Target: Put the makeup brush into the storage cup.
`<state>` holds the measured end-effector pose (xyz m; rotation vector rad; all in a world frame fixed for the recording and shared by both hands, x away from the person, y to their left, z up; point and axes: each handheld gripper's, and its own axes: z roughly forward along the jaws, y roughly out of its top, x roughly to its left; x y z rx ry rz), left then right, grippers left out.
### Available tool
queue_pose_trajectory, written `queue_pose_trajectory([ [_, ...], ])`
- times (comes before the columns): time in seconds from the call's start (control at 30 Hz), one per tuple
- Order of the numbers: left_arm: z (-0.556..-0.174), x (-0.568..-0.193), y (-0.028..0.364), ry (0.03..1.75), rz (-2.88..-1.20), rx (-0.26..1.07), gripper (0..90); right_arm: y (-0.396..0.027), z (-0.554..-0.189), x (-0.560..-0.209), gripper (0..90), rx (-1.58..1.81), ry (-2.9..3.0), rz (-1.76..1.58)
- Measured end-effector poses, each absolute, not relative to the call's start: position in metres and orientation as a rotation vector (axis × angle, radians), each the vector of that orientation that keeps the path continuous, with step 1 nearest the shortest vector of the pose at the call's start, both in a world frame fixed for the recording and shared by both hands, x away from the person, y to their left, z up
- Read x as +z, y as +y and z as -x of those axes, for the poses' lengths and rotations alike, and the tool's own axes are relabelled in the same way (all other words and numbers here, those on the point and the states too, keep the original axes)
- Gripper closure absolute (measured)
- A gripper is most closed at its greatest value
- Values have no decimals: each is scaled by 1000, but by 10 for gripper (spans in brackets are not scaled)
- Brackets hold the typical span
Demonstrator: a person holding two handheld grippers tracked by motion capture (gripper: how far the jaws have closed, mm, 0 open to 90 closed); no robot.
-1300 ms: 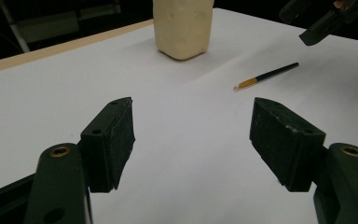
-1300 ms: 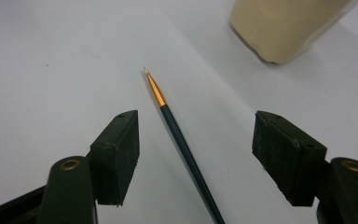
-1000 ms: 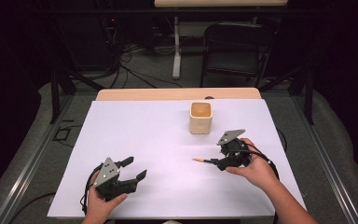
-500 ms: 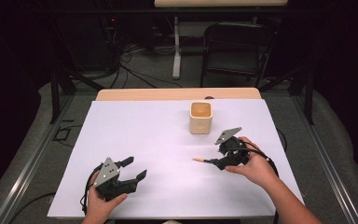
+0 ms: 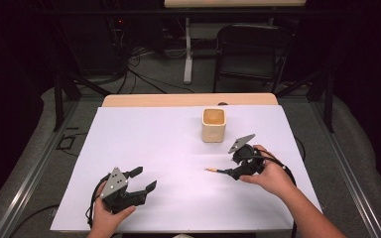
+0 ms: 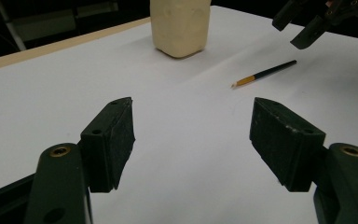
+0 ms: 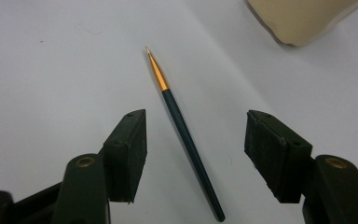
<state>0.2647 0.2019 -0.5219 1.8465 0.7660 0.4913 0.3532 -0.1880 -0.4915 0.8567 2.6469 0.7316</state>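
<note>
Right gripper (image 7: pixel 193 154) hovers low over the white paper-covered table (image 5: pixel 144 144), jaws straddling a thin dark-green paintbrush with a gold ferrule and pale tip (image 7: pixel 182 130). The jaws have just been closing, but the pads are clear of the handle on both sides, so nothing is gripped yet. The paintbrush lies flat on the sheet, tip pointing away from the gripper, a little in front of the square beige cup (image 5: pixel 214 124).

Left gripper (image 6: pixel 193 140) rests near the table's front left, jaws wide apart and empty.

Risks, as judged:
- handle lies slanted between the pads, so one pad may meet it first and roll or skid it sideways
- handle is very thin and flat on the sheet; pads held too high may close above it, too low may scrape the paper
- grip near the rear end leaves the brush tip-heavy and likely to droop
</note>
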Motion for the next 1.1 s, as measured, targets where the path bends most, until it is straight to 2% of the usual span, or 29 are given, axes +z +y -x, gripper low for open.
queue_pose_trajectory([
  [1.1, -265, -522, 201, 763, -1859, 493, 307, -171, -367, -489, 447, 507, 2750, -760],
])
